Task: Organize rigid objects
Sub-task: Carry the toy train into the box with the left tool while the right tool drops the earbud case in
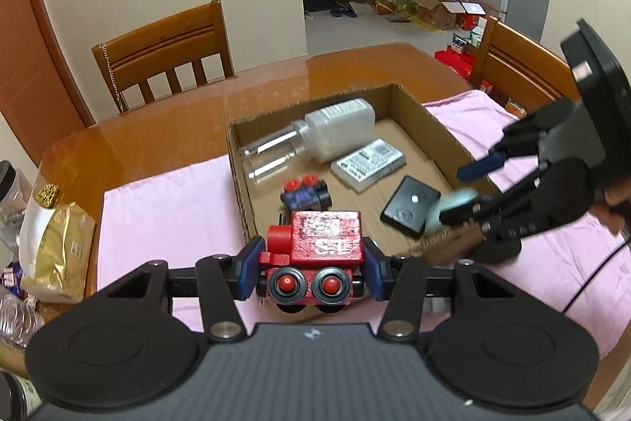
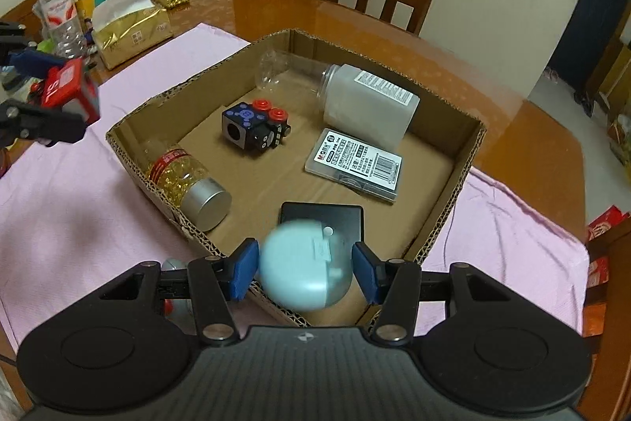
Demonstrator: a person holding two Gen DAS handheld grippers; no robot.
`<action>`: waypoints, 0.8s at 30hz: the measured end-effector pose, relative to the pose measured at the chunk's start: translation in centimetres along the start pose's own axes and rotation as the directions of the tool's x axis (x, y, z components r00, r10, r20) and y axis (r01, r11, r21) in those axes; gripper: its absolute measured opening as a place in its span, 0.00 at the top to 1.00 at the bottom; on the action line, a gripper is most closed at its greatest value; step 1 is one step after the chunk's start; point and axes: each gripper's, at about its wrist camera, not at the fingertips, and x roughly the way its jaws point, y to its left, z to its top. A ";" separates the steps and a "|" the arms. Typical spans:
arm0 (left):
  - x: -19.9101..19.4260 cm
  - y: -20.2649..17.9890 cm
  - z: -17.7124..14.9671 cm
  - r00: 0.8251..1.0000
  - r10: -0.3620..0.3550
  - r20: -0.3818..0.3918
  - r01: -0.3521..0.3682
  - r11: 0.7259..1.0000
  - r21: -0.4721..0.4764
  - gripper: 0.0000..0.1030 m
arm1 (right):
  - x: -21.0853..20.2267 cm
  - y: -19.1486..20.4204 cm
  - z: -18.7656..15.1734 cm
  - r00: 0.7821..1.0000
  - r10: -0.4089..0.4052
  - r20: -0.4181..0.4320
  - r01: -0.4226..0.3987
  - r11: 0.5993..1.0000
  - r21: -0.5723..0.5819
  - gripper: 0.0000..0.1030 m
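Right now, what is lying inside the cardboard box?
Inside the cardboard box: clear jar, blue toy block, label case, black pad, capsule bottle. The pale blue object hides the floor beneath it.

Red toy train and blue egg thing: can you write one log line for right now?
left gripper: shut on red toy train | right gripper: shut on pale blue case | cardboard box: five items inside

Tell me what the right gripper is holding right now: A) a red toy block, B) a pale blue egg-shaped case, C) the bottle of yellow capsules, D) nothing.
B: the right gripper is shut on the pale blue egg-shaped case, clamped between its blue fingers over the near edge of the cardboard box; the red toy block is in the left gripper.
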 end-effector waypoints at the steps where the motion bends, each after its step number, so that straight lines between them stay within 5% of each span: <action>1: 0.3 0.0 0.4 1.000 -0.003 0.003 0.003 1.000 0.005 0.51 | -0.1 -0.1 0.0 1.000 0.006 0.003 -0.006 1.000 0.006 0.45; 5: 1.5 -0.4 1.6 1.000 -0.005 0.007 0.005 1.000 0.024 0.51 | -0.6 -0.1 -0.4 1.000 0.000 0.019 0.000 1.000 0.028 0.42; 10: 3.7 -1.2 3.0 0.999 -0.033 0.002 0.033 0.998 0.048 0.51 | -3.2 -0.1 -1.2 0.995 -0.033 0.091 0.022 0.993 0.119 0.00; 22: 10.6 -3.9 5.6 0.997 -0.068 -0.040 0.072 0.994 0.087 0.51 | -8.1 0.7 -4.6 0.980 -0.130 0.148 0.075 0.941 0.329 0.00; 24: 10.9 -4.0 5.8 0.998 -0.062 -0.013 0.063 0.994 0.087 0.44 | -8.4 0.7 -5.3 0.980 -0.142 0.138 0.086 0.934 0.347 0.00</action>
